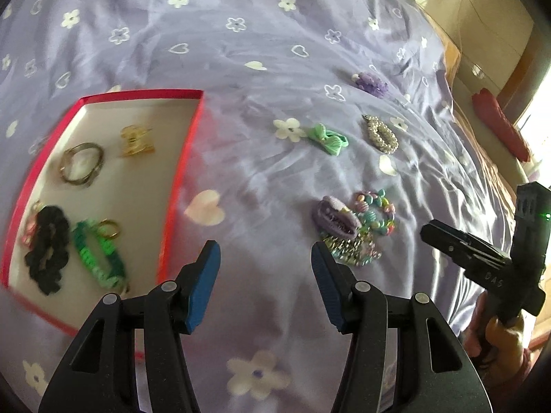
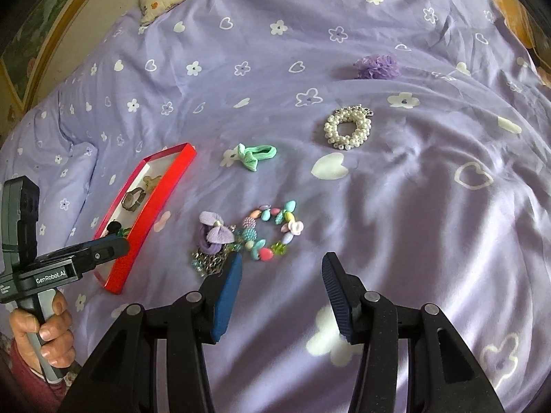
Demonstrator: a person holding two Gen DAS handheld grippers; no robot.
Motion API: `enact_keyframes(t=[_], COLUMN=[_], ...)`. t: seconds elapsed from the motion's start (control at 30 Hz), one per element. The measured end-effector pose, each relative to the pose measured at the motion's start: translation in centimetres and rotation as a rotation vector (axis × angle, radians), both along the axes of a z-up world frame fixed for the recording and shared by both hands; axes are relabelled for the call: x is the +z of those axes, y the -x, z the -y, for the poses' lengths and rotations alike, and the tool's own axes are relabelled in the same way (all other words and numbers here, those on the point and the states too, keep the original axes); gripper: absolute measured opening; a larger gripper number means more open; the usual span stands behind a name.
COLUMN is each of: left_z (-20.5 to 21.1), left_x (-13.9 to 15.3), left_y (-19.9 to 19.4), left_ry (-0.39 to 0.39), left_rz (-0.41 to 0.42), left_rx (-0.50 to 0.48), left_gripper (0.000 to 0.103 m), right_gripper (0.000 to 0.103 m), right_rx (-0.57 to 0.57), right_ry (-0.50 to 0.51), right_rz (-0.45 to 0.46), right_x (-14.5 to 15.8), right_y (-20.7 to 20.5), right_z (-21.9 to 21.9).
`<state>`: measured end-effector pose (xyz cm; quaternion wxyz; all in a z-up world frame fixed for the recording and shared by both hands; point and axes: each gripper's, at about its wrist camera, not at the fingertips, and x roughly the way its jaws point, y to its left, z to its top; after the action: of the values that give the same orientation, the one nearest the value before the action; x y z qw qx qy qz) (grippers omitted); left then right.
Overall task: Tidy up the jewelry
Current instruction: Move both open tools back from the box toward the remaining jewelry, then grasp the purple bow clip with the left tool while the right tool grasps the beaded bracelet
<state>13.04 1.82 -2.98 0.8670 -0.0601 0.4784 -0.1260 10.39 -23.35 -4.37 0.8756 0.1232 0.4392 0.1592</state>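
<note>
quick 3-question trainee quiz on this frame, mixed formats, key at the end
1. True or false: the left claw is shut on a bracelet.
2. Which lies inside the red box? A) pearl scrunchie B) black scrunchie C) mint bow hair tie
3. Fill in: the pastel bead bracelet lies on the ____ bedspread, just ahead of the right claw.

Key: 1 false, it is open and empty; 2 B; 3 purple.
</note>
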Motion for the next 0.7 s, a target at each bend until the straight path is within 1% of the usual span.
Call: enact_keyframes(t=[0.27, 0.43, 0.5, 0.53, 0.57, 0.6, 0.63, 0.67, 0.7], left_z=[3.2, 4.7, 5.3, 5.6, 5.9, 6.0, 6.2, 6.3, 6.4], left_x=[-1.5, -2.7, -3.4, -3.7, -4.1, -4.2, -4.2, -4.1, -4.0], left_y=[-3.1, -4.8, -5.4, -5.6, -5.8, -5.8, -5.8, -5.7, -5.6], left_ry=[-0.012, -0.029, -0.029, -0.030, -0.033, -0.033, -0.021, -0.010, -0.001], left_rz=[-0.023, -0.039, -0.052, -0.058, -0.059, -0.056, -0.049, -0.046, -0.043], left_rx=[-0.065, -0.103, -0.119, -0.129, -0.138, -0.145, -0.162, -0.175, -0.186], left_gripper=[0.054, 0.054, 0.052, 0.047, 0.040, 0.036, 0.026, 0.011, 0.008], right_gripper=[0.048, 0.041, 0.038, 0.035, 0.032, 0.020, 0.012, 0.012, 0.011], right_rx=[0.025, 0.045, 0.052, 0.053, 0.055, 0.055, 0.056, 0.054, 0.051], right_ry=[0.043, 0.074, 0.090, 0.097, 0.107, 0.120, 0.119, 0.113, 0.109], right_rz=[-0.022, -0.040, -0.041, -0.038, -0.035, -0.033, -0.035, -0.036, -0.032], right_x=[-1.3, -2.2, -2.6, -2.6, -2.6, -2.7, -2.8, -2.8, -2.8], right_y=[-2.8, -4.3, -4.6, -4.8, -4.8, -4.9, -5.0, -5.0, -4.9], right_z=[-1.1, -2.0, -2.4, -2.6, -2.8, -3.0, -3.0, -3.0, -2.9])
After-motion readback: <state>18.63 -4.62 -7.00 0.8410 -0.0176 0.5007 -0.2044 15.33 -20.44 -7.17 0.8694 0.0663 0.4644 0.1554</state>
